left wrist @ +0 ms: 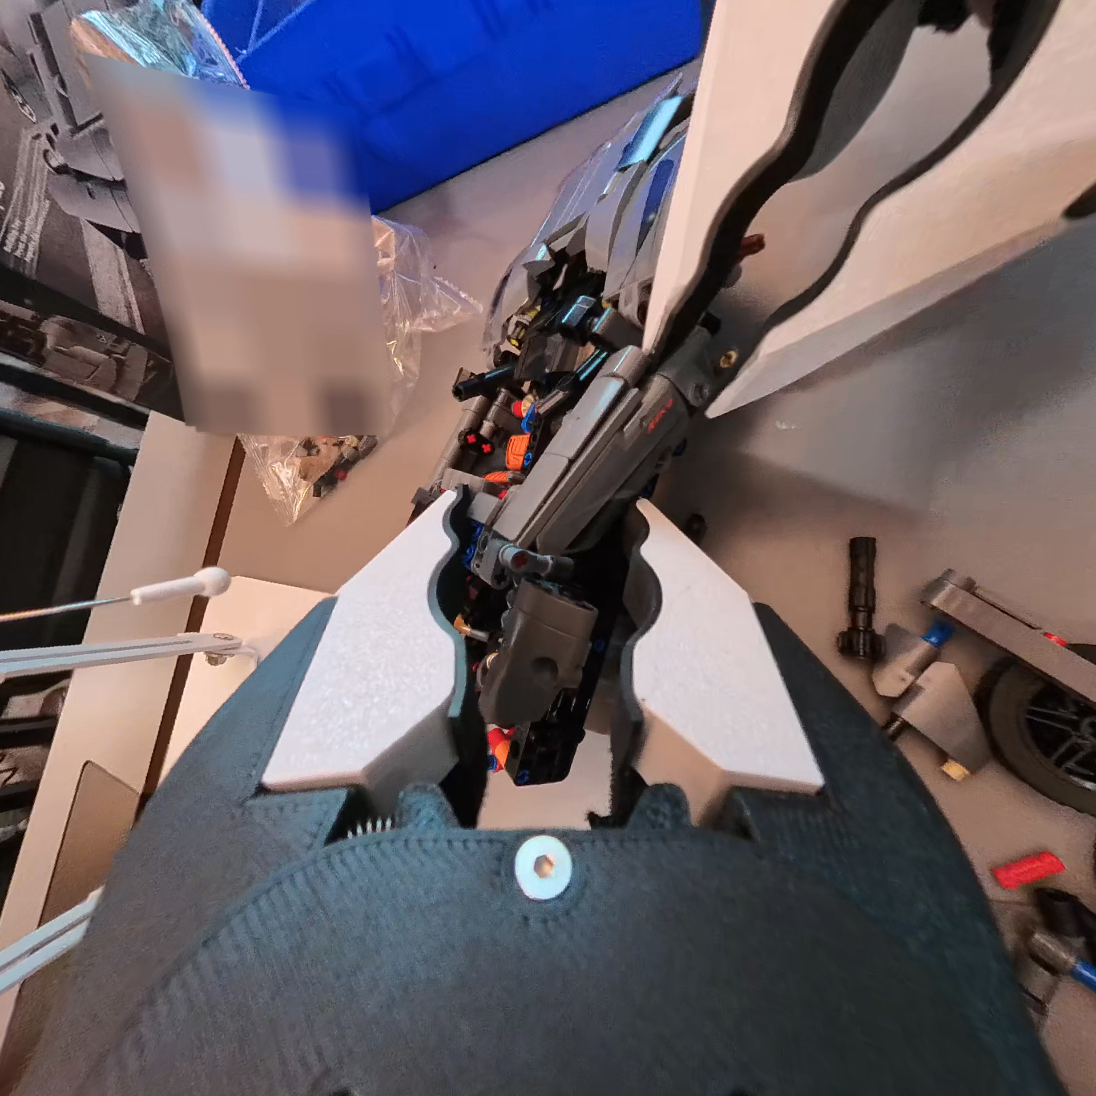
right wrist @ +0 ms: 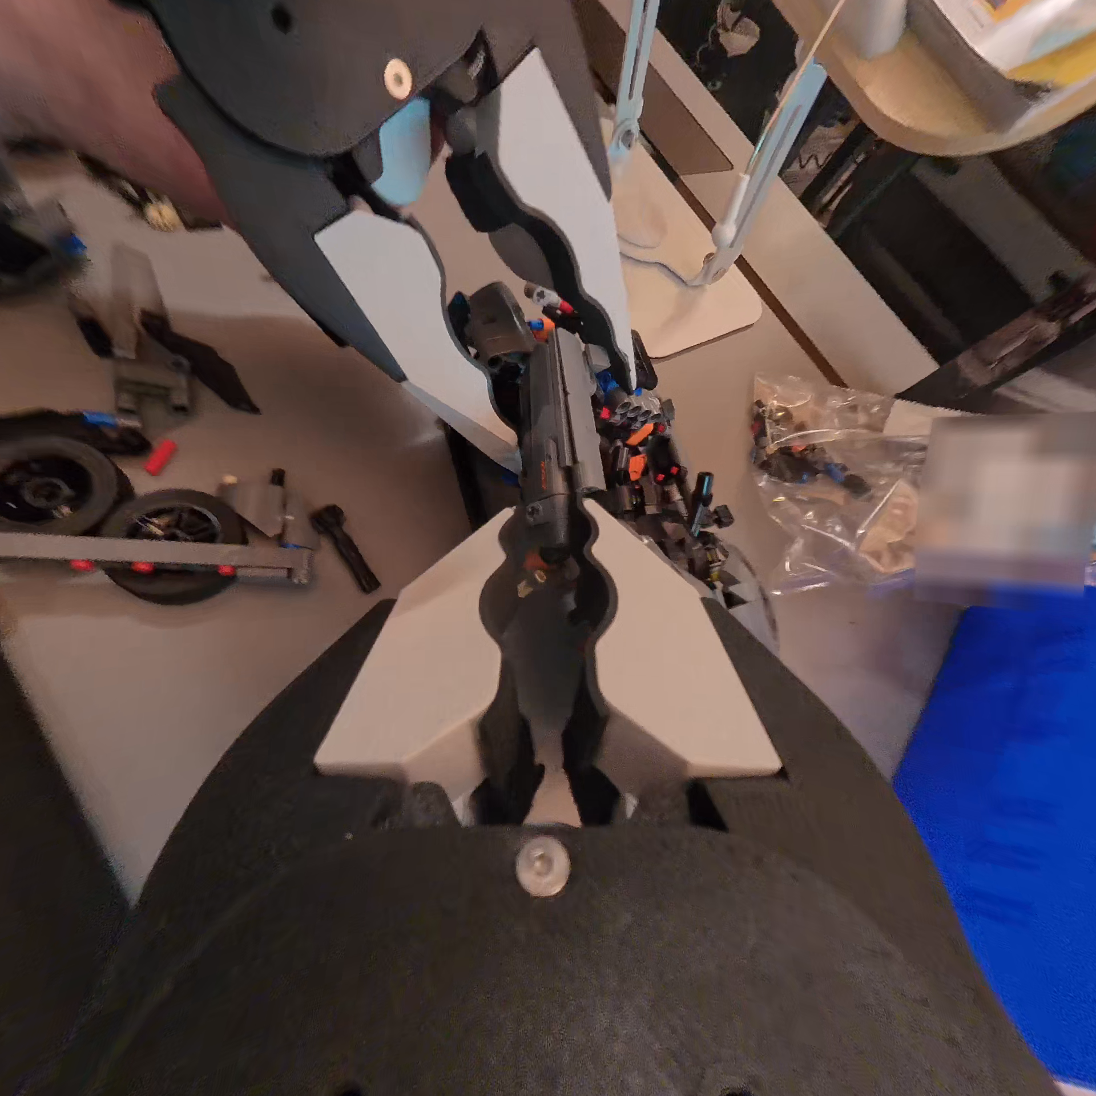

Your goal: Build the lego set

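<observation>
The grey lego model (left wrist: 569, 468), long and studded with orange, red and blue pins, sits on the pale table (left wrist: 830, 474); the left gripper (left wrist: 548, 504) clamps one end, the right gripper (right wrist: 548, 510) the other; loose wheels (right wrist: 172, 534), a grey beam (right wrist: 154, 557) and a parts bag (right wrist: 830, 474) crowd either side.

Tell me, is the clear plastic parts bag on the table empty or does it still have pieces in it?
Not empty. In the right wrist view the clear bag lies on the table with small black, red and blue pieces visible inside.
</observation>
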{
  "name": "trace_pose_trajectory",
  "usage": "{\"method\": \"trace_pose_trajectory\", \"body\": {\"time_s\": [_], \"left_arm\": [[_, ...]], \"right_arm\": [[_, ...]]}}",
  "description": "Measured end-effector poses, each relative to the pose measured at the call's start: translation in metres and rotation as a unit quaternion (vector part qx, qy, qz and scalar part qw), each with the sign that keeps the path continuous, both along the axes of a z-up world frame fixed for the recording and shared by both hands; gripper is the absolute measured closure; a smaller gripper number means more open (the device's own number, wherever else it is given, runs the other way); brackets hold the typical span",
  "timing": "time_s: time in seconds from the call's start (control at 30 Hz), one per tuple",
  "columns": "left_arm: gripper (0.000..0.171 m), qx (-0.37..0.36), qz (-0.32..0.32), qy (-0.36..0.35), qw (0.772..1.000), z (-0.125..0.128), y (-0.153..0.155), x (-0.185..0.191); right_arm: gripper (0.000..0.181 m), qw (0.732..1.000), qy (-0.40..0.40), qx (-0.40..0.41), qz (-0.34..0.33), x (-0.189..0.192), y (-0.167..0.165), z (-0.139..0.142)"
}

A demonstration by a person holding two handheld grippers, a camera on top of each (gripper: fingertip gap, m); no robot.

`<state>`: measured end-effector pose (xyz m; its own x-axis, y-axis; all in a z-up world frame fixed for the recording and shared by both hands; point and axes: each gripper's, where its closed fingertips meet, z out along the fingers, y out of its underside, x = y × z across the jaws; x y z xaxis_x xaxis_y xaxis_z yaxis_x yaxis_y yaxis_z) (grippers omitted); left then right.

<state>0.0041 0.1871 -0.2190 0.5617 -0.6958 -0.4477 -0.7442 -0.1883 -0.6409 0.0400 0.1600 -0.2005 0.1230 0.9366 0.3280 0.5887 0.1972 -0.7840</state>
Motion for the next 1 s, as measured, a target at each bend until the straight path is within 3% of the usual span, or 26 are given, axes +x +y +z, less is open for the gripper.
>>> {"method": "trace_pose_trajectory", "body": {"time_s": [0.1,0.17,0.2,0.23,0.33,0.47,0.57,0.7,0.77,0.83,1.0], "left_arm": [[0.123,0.000,-0.002,-0.008,1.000,0.000,0.000,0.000],[0.134,0.013,0.030,0.043,0.999,-0.009,0.009,-0.012],[0.144,0.016,0.033,0.038,0.999,-0.010,0.011,-0.015],[0.171,0.017,0.024,-0.003,1.000,-0.002,0.010,-0.010],[0.171,0.014,-0.001,0.007,1.000,-0.001,0.002,-0.006],[0.171,0.003,-0.001,-0.008,1.000,0.000,0.002,-0.008],[0.164,0.008,-0.005,-0.003,1.000,0.004,-0.002,-0.009],[0.157,-0.024,-0.034,-0.040,0.998,0.010,-0.016,0.001],[0.151,-0.043,-0.065,-0.078,0.994,0.016,-0.026,0.016],[0.150,-0.050,-0.070,-0.068,0.994,0.014,-0.029,0.022],[0.144,-0.107,-0.086,-0.053,0.989,-0.006,-0.038,0.033]], "right_arm": [[0.179,0.999,0.021,-0.014,0.022,-0.001,-0.012,0.004],[0.181,0.998,0.004,0.032,0.047,-0.006,-0.029,0.003],[0.181,0.996,-0.032,0.068,0.043,-0.005,-0.028,-0.008],[0.181,0.995,-0.050,0.075,0.041,-0.003,-0.024,-0.015],[0.181,0.999,0.002,0.033,0.034,0.009,-0.013,0.002],[0.181,1.000,-0.010,0.017,0.022,0.022,0.001,-0.008],[0.162,0.999,-0.030,-0.013,0.031,0.025,0.004,-0.020],[0.146,0.996,-0.054,0.024,0.062,0.015,0.008,-0.023],[0.148,0.992,-0.090,0.025,0.087,0.011,0.006,-0.035],[0.151,0.986,-0.130,0.043,0.098,0.011,0.009,-0.049],[0.157,0.975,-0.175,0.040,0.131,0.008,0.013,-0.054]]}}
